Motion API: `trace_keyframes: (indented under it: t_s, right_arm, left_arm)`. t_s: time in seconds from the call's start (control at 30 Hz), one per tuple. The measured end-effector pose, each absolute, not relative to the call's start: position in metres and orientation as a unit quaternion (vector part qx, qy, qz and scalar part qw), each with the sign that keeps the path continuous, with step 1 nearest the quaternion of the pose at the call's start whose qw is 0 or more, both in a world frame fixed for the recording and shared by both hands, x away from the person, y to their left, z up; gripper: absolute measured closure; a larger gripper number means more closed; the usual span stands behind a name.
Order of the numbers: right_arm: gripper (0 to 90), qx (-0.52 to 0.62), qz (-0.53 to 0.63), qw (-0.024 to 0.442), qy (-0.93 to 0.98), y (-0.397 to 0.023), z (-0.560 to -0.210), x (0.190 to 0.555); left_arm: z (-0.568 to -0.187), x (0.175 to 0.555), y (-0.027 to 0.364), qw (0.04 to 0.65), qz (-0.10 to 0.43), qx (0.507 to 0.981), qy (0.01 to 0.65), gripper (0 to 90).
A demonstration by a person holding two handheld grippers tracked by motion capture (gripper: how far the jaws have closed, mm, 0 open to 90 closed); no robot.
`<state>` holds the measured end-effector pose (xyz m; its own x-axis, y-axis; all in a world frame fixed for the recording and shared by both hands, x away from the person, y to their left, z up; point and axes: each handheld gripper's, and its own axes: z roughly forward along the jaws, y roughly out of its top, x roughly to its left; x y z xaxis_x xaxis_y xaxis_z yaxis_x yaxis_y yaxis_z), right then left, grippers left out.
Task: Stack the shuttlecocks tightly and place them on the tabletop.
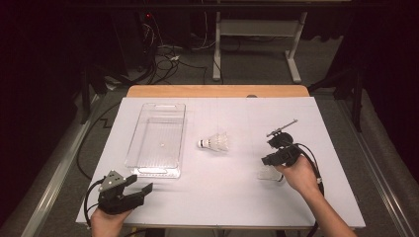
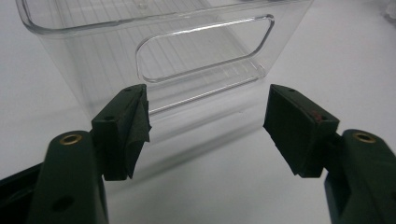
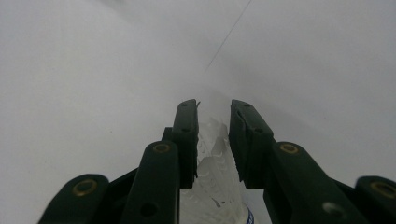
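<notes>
Lying on the white bench (image 1: 222, 197) in the high view: one clear plastic tray (image 1: 148, 168), left of centre, long side running away from the person; one white shuttlecock (image 1: 215, 143), on its side near the middle, dark cork end toward the tray, well apart from both hands. A second shuttlecock (image 1: 269, 174) lies at the right, just under the right tongs (image 1: 277, 150), which the right hand (image 1: 299, 175) holds pointing away and down over it. The left tongs (image 1: 141, 184) rest at the near left corner in the left hand (image 1: 106, 219), close to the tray's near end, arms spread.

Left gripper view: tongs (image 2: 206, 123) wide open, nothing between the pads; the tray's end wall (image 2: 93, 70) with its cut-out handle stands just ahead, apart from them.

Right gripper view: tongs (image 3: 214, 135) drawn in around the second shuttlecock (image 3: 212, 186), its white feather skirt filling the gap between the pads, which lie against it on both sides; a blue band shows at the lower edge. Bare bench surface (image 3: 93, 70) beyond.
</notes>
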<state>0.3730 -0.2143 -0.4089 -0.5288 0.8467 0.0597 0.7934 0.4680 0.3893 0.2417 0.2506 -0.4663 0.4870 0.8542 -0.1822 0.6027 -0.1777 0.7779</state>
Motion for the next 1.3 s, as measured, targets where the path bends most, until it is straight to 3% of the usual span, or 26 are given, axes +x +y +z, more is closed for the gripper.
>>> trace_keyframes:
  t_s: [0.57,1.3]
  right_arm:
    - [88.5,0.472,0.17,0.078,0.862,-0.211,-0.408,0.374]
    - [90.0,0.457,0.19,0.087,0.864,-0.201,-0.401,0.378]
  left_arm:
    - [-0.466,0.242,0.251,0.421,0.15,0.753,0.483,32.0]
    - [-0.466,0.242,0.251,0.422,0.149,0.753,0.483,32.1]
